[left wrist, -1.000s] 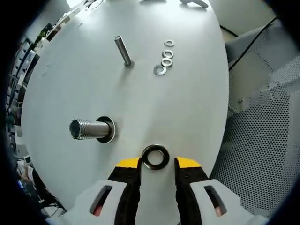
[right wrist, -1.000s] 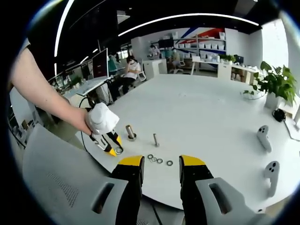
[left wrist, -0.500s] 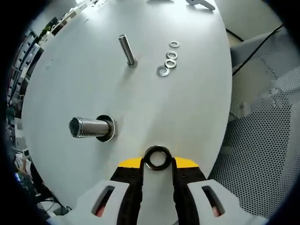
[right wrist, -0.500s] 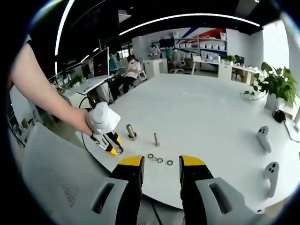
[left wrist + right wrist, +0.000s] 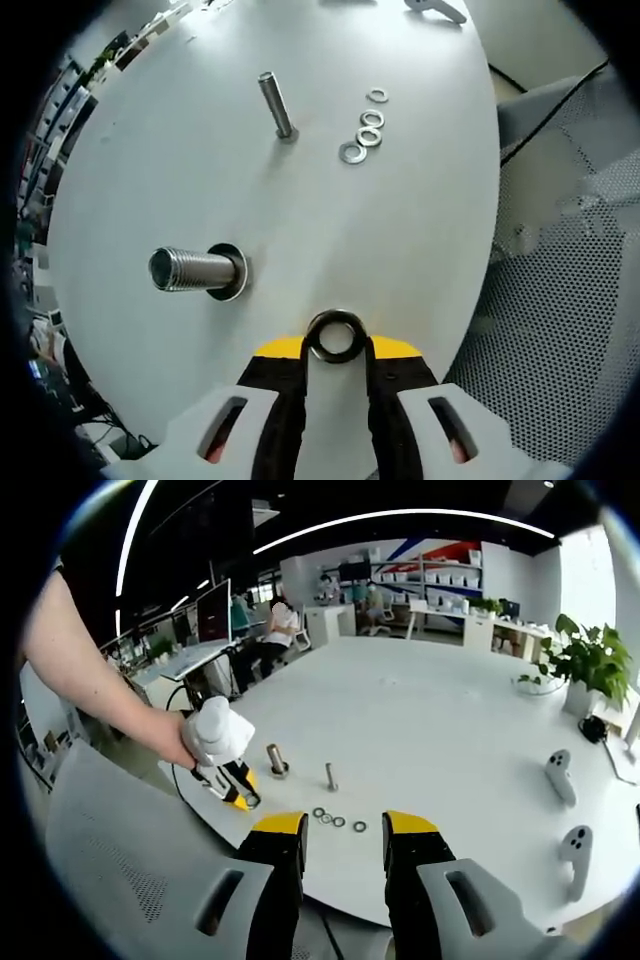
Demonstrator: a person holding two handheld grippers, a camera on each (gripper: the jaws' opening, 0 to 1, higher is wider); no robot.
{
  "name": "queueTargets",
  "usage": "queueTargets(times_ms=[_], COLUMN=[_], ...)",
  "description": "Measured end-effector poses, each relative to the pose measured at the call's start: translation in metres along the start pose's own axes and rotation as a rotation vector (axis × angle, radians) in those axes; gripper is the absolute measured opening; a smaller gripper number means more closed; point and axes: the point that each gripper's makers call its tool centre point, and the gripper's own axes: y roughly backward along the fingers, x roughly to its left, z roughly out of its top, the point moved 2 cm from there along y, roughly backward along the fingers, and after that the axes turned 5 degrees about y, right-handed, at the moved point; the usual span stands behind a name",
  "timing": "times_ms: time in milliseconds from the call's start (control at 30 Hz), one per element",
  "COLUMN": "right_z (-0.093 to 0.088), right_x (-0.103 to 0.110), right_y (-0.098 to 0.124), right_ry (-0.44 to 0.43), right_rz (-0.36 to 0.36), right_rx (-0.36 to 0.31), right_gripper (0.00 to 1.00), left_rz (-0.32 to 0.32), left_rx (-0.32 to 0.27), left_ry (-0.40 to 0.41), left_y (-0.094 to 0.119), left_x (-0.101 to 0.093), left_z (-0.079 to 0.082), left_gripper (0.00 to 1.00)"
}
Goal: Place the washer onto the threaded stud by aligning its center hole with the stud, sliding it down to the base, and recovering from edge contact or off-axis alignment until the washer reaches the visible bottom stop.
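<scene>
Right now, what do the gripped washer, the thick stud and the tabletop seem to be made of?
Washer in the left gripper: apparently steel, dark grey with a bright glint.
Thick stud: bare silvery metal, fine threads catching light.
Tabletop: smooth matte white, probably laminate or painted board; uncertain.

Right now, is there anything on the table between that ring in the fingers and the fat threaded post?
Nothing: in the left gripper view, bare white table separates washer and stud.

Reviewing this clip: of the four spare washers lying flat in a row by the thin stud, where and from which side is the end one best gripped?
Probably the near end washer: take its outer rim, jaws across the ring, from above on its free side, away from its neighbours. It lies flat on the table, so no face is open. The left gripper is already shut on a larger washer.
</scene>
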Motion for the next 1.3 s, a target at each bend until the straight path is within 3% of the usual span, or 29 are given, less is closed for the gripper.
queueTargets(times_ms=[167,267,833,1300], right_z=[0.0,0.0,0.001,0.002], right_x=[-0.001,0.0,0.0,0.0], right_y=[0.0,0.0,-0.001,-0.001], right_ry=[0.0,-0.002,-0.006,-0.019], right_rz=[-0.001,0.003,0.01,0.014], right_rx=[0.0,0.001,0.0,-0.01], right_gripper=[0.32,0.32,0.32,0.32], left_rz=[-0.016,-0.007,-0.024,0.009], left_rx=[-0.093,-0.11,-0.06,-0.084], left_ry=[0.109,0.065,-0.022,-0.106], left_y=[0.0,0.0,-0.001,0.02], left_x=[0.002,0.001,0.007,0.017], left_z=[0.0,-0.002,0.001,0.007], left_gripper=[0.19,0.19,0.19,0.19])
